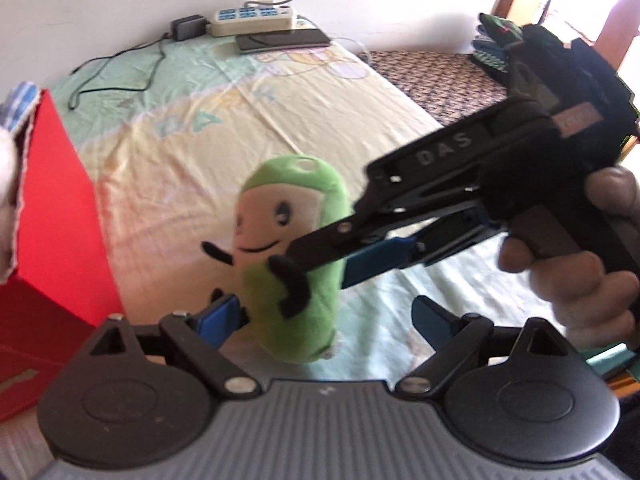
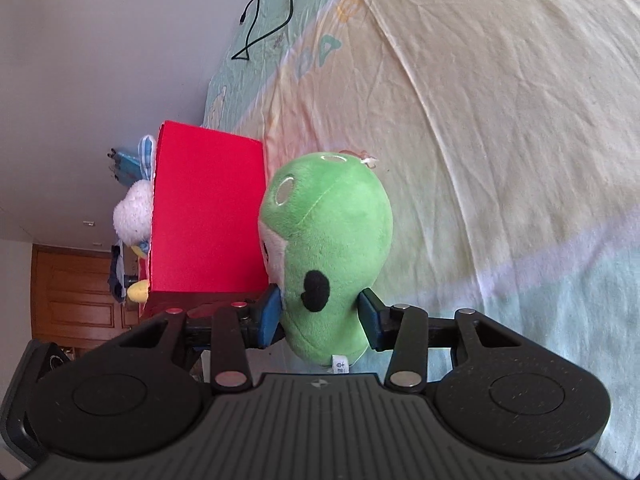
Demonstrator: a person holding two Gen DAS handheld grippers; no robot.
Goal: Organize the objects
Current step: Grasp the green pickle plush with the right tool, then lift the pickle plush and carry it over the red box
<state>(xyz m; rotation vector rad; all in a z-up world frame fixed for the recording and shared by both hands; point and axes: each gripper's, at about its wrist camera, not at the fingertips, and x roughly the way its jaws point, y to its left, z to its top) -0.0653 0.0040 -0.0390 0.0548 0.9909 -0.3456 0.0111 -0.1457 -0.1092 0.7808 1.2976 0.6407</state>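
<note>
A green plush toy (image 1: 292, 208) with a pale face and black arms is held above the bed sheet (image 1: 200, 128). My right gripper (image 1: 320, 268) reaches in from the right, held by a person's hand (image 1: 592, 264), and is shut on the toy's lower body. In the right wrist view its blue pads (image 2: 272, 312) press into both sides of the plush toy (image 2: 332, 232). My left gripper (image 1: 328, 318) is open just below the toy; its left finger is close beside the toy's lower end, its right finger well apart. A red box (image 1: 56, 216) stands at the left.
The red box (image 2: 208, 208) holds a white plush (image 2: 134, 212) and other soft toys. At the bed's far end lie a power strip (image 1: 256, 20), a black adapter (image 1: 188, 27), a dark flat device (image 1: 282, 40) and a black cable (image 1: 120, 68). Folded clothes (image 1: 492, 52) sit far right.
</note>
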